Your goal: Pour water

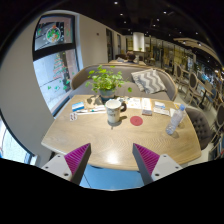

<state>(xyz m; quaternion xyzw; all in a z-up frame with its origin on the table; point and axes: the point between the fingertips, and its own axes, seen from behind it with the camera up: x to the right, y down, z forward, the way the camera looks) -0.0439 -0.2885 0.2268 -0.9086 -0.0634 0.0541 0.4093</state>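
Your gripper [110, 158]: fingers apart, holding nothing, well back from the desk [100, 140]. Cup [114, 111]: upright near the desk's middle, likely the vessel to receive water. Red coaster [137, 121]: just beside the cup, bare, perhaps its resting spot. Bottle [176, 120]: upright, well apart from the cup, probably the water source. Potted plant [106, 82]: behind the cup, clear of the work.

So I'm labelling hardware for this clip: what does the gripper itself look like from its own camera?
The gripper shows as two dark fingers that widen toward the camera. Each bears a magenta pad on its inner face, roughly triangular and ridged with fine ribs. No cables, printed markings, hand or sleeve are in view.
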